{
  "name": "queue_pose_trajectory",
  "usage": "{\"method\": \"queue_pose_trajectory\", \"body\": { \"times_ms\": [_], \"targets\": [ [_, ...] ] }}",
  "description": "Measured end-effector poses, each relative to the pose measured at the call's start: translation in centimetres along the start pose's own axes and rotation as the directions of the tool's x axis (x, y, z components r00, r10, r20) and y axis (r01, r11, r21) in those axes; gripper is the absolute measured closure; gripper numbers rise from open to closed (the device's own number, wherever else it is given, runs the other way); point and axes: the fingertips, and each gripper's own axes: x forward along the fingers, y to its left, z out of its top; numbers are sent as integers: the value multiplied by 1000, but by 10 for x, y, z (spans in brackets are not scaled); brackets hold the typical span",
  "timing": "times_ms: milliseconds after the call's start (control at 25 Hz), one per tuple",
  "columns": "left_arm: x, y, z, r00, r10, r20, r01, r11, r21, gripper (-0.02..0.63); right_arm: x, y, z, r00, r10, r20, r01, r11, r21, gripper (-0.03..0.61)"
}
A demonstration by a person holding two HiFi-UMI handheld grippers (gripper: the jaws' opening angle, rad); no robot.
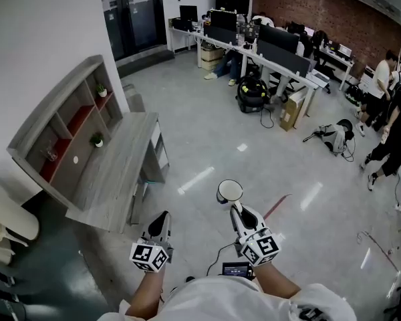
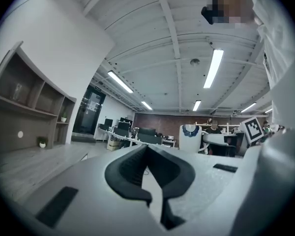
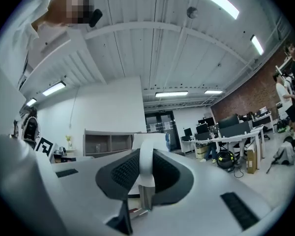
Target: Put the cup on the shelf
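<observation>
A white cup (image 1: 228, 191) hangs over the floor, and my right gripper (image 1: 232, 207) is shut on its handle. In the right gripper view the white handle (image 3: 146, 167) is pinched between the dark jaws, with the cup's body (image 3: 150, 141) just beyond. My left gripper (image 1: 162, 219) is beside it, shut with nothing in it; its jaws (image 2: 146, 149) meet. The cup (image 2: 190, 137) also shows from the left gripper view. The grey shelf unit (image 1: 65, 122) with red-backed compartments stands on a desk (image 1: 123, 169) to the left, well apart from both grippers.
Two small potted plants (image 1: 97, 140) and a glass (image 1: 50, 154) are on the shelf. A white chair (image 1: 7, 221) is at far left. Office desks with monitors (image 1: 267, 42), a black vacuum (image 1: 252, 93), a cardboard box (image 1: 293, 110) and people (image 1: 387, 112) are farther off.
</observation>
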Motion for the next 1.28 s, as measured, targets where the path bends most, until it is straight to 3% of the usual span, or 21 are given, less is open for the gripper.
{"method": "queue_pose_trajectory", "body": {
  "times_ms": [280, 480, 1280],
  "targets": [
    [-14, 2, 7, 1000, 30, 6, -30, 999, 24, 607, 0, -2, 6, 1000, 9, 20, -9, 1000, -7, 502],
    [-15, 2, 9, 998, 61, 2, -61, 995, 82, 607, 0, -5, 9, 1000, 10, 25, -9, 999, -33, 502],
    [6, -29, 1, 997, 83, 2, -83, 993, 81, 606, -26, -46, 15, 999, -17, 45, 20, 997, -69, 502]
  ]
}}
